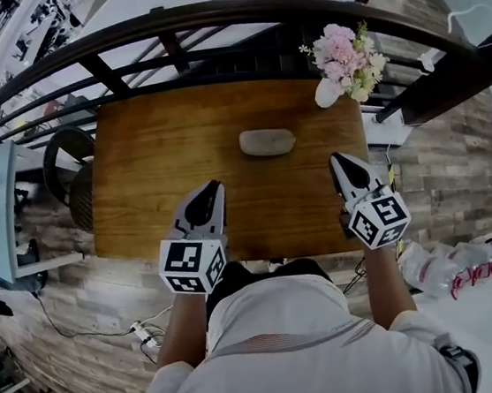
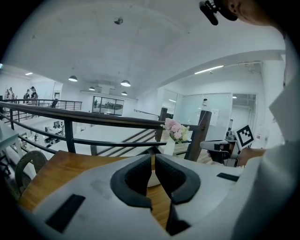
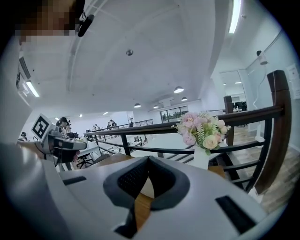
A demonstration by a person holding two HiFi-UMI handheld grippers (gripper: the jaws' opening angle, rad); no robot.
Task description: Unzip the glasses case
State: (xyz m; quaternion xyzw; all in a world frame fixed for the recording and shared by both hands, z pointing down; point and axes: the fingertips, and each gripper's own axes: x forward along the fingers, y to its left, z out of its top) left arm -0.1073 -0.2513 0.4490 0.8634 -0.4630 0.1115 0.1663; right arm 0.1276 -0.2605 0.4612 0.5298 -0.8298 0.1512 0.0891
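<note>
Notes on the rig itself, as I see it remotely.

The left gripper (image 1: 216, 186) has a light grey moulded shell tapering to a point, with a black oval inset on top. The right gripper (image 1: 335, 159) has the same build.

Each carries a white marker cube at its rear, the left cube (image 1: 192, 264) and the right cube (image 1: 379, 219), with black square-pattern codes on the faces.

In the left gripper view, dark textured pads (image 2: 133, 180) line the jaws. Black rectangular slots (image 2: 65, 213) are set into the grey shell. The right gripper view shows matching liners (image 3: 126, 183).

The wearer has a white short-sleeved shirt (image 1: 293, 363) with a thin reddish stripe (image 1: 264, 339) across it. A dark band (image 1: 459, 361) sits at the right sleeve edge, which I can't identify.
</note>
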